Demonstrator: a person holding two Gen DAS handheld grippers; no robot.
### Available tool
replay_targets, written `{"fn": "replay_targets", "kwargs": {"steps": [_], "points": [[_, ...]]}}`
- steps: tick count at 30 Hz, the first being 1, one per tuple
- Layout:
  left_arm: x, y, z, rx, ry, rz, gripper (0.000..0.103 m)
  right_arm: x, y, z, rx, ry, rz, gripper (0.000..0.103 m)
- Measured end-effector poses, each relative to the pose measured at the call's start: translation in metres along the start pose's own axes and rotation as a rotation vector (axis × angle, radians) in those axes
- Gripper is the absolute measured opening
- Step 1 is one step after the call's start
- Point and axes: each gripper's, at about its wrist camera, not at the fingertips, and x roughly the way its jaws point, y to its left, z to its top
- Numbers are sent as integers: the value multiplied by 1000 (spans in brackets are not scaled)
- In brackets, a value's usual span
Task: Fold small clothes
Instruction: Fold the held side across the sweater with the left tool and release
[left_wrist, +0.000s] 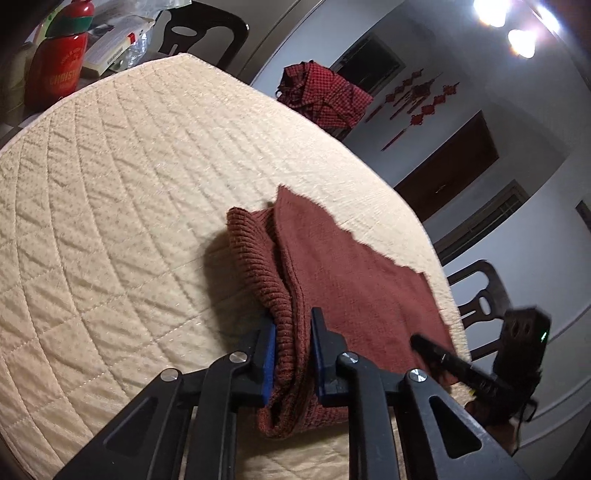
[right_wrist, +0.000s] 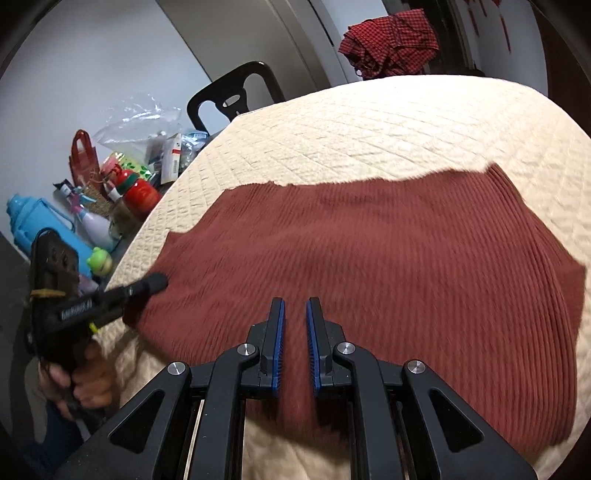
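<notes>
Left hand-held gripper (left_wrist: 291, 354): nearest the left wrist lens; its blue pads are clamped on a bunched, ribbed fold of the rust-brown knit garment (left_wrist: 354, 295), whose edge is lifted off the quilt at the jaws.
Left wrist view only: the thick ribbed fold and the doubled layers at the garment's left edge are shown; a red bottle (left_wrist: 59, 66) and books are seen at the far left, a dark chair (left_wrist: 207, 33) behind the worktop.
Garment position: laid on the cream quilted worktop (left_wrist: 110, 184), near its front right part in the left wrist view; spread wide and flat in the right wrist view (right_wrist: 369, 258).
Right wrist view only: a hand (right_wrist: 85, 384) is seen gripping the left tool's handle at the lower left; bottles, a blue container (right_wrist: 40, 225) and a plastic bag are seen beside the worktop.
Both views: a red checked shirt (left_wrist: 325, 96) is heaped beyond the far edge.
Right hand-held gripper (right_wrist: 295, 314): tilted downward over the garment's near edge; its jaws are nearly closed, a narrow gap left; whether cloth is pinched cannot be told.
</notes>
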Motion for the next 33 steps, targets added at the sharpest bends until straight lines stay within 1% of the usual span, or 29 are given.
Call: {"fn": "replay_targets", "kwargs": {"steps": [2,6,11,14,16,18,20,23,24,27,28,31,32,33], "points": [[-4,-7,4,8,-9,-19,18,-8,-5,-3,14,-11,4,11],[-11,-33,15,45,-28,-61,17,-25,-15,-6,27,-38,-26,11],[-8,-85,25,134,-40,-128,17,-45,-33,-7,68,-76,-57,11],[5,-120,26,199,-21,-181,17,-61,-47,-12,102,-105,-78,11],[21,-142,21,244,13,-213,17,-71,-57,-16,130,-122,-89,11],[44,-157,15,268,67,-227,16,-78,-64,-21,155,-134,-101,11],[72,-164,6,276,137,-223,16,-84,-71,-24,177,-141,-111,11],[106,-163,-11,272,236,-202,16,-89,-78,-29,208,-149,-111,12],[111,-163,-14,273,253,-203,17,-90,-78,-29,213,-152,-110,12],[101,-167,-12,275,242,-232,19,-94,-79,-27,217,-174,-93,13],[96,-167,-9,273,235,-242,21,-95,-79,-27,216,-179,-83,19],[70,-166,0,294,164,-240,29,-95,-76,-24,219,-188,-13,24],[60,-163,3,296,136,-233,32,-93,-75,-22,223,-187,17,28],[53,-160,6,298,112,-220,32,-89,-73,-20,231,-184,53,43]]}}
